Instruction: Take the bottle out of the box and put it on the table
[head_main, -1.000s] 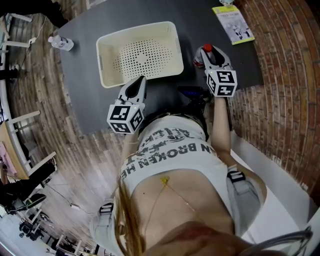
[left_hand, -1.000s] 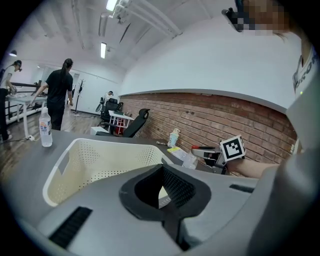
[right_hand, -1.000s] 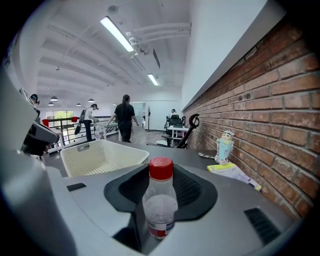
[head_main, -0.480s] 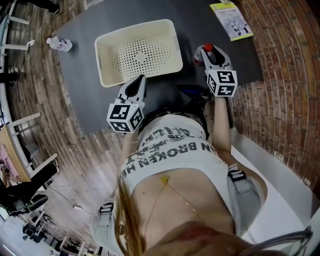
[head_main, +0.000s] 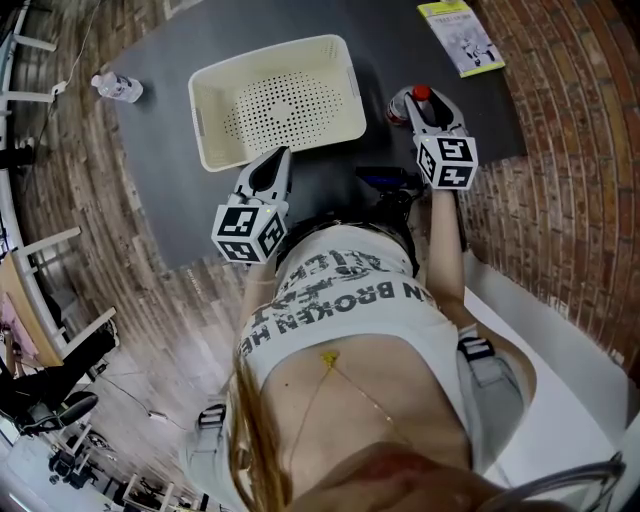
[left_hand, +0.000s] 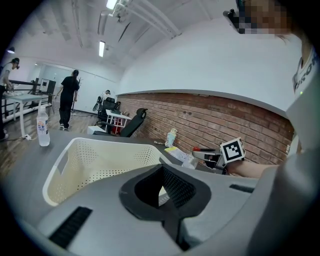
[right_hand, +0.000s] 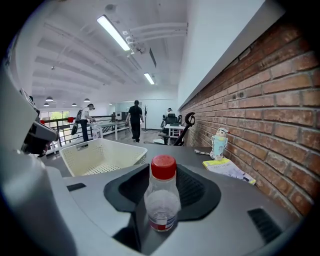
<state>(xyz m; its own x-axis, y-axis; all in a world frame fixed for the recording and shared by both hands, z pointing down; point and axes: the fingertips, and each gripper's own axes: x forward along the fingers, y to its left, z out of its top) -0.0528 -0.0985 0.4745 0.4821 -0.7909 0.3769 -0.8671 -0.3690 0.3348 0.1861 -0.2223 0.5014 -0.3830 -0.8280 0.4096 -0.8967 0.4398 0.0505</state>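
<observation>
At the far left corner of the counter (head_main: 170, 200), a spare water bottle (head_main: 118, 87), untouched. Next, a cream perforated basket (head_main: 208, 120), empty. By the basket's near edge, the left tool (head_main: 277, 160), pinched together on nothing, angled slightly downward. Toward the counter's right edge, the right tool (head_main: 428, 108), clamped round the waist of a red-capped bottle (right_hand: 162, 197), upright and out of the basket; resting on the counter or not, impossible to tell. Probably light, thin-walled, smooth plastic, apt to dent or slip: best gripped mid-body, gently. Right forearm (head_main: 445, 240) extended, tool tipped a little down. At the far right corner, a booklet (head_main: 460, 35).
</observation>
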